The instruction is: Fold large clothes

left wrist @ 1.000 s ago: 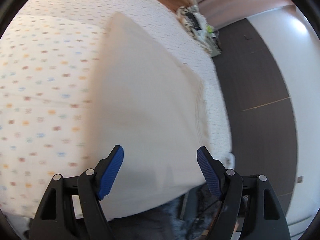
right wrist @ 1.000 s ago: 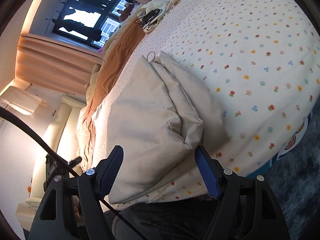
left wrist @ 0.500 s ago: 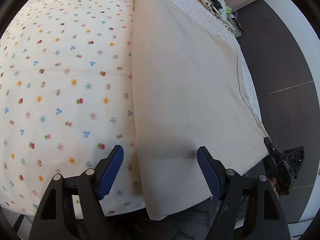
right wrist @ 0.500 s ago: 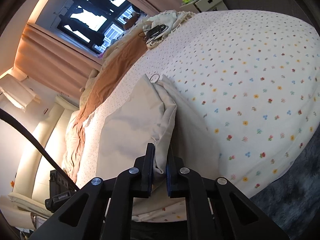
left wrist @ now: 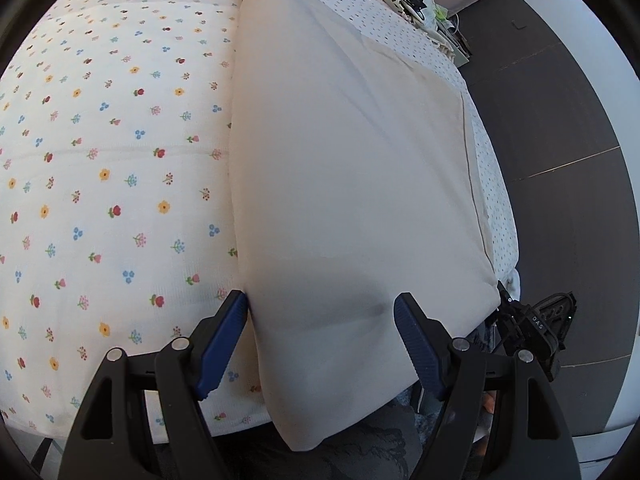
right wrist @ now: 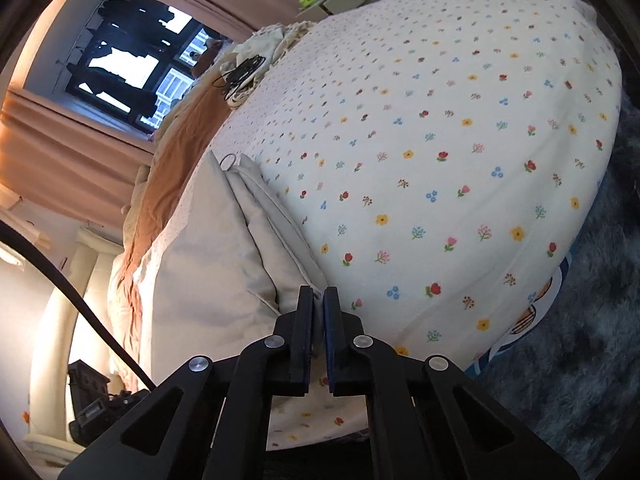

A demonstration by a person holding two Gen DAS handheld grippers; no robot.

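A large cream cloth [left wrist: 352, 160] lies spread along the floral bedsheet [left wrist: 100, 160], its near end hanging over the bed's edge. My left gripper [left wrist: 322, 320] hovers open over that near end; its left pad sits by the cloth's left edge and nothing is pinched. In the right wrist view the same cloth [right wrist: 224, 248] shows bunched folds. My right gripper [right wrist: 319, 294] is shut on a fold of it at the near edge of the bed [right wrist: 440, 160].
A pile of laundry with a black cable [right wrist: 244, 68] sits at the bed's far end, beside an orange-brown blanket [right wrist: 172, 160]. Dark floor [left wrist: 560, 120] runs along one side and a dark shaggy rug [right wrist: 592, 320] along the other. A black device [left wrist: 536, 328] shows at the cloth's near right corner.
My right gripper's jaws went from wide apart to shut on a fold of the cream cloth. The left gripper sank closer to the cloth, which now lies flatter and stretched out.
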